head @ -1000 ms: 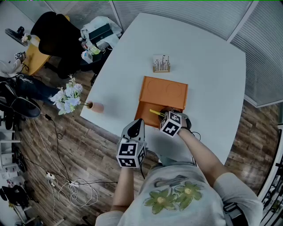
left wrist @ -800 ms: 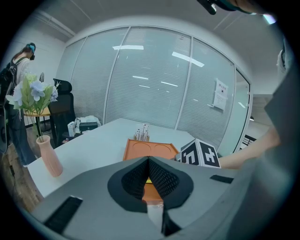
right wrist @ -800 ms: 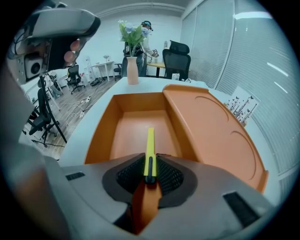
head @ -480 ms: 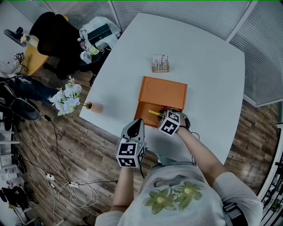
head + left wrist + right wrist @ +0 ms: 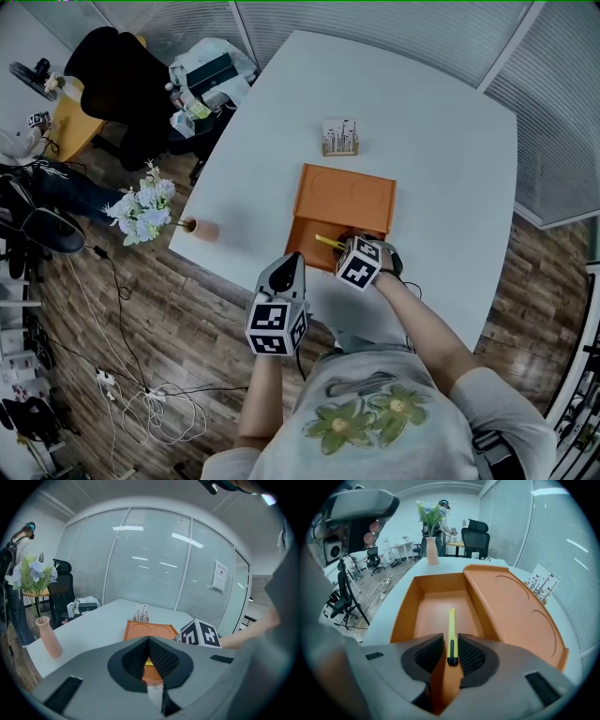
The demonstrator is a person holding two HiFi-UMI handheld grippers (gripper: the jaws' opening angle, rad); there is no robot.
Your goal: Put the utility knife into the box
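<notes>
A yellow utility knife (image 5: pixel 451 632) with a black end lies lengthwise on the floor of the open orange box (image 5: pixel 433 613), whose lid (image 5: pixel 513 609) is folded back to the right. My right gripper (image 5: pixel 450 642) points steeply down into the box. Its jaws have just been opening and are open, with the knife's black end between the pads and a small gap on each side. From the head view the knife (image 5: pixel 328 241) pokes out left of the right gripper (image 5: pixel 349 246). My left gripper (image 5: pixel 287 273) hovers off the table's near edge with its pads together at the tips (image 5: pixel 149 641) and nothing in them.
A pink vase (image 5: pixel 204 229) with flowers stands at the table's left edge. A small card stand (image 5: pixel 341 136) sits beyond the box lid (image 5: pixel 347 195). Office chairs and cables lie on the wooden floor to the left.
</notes>
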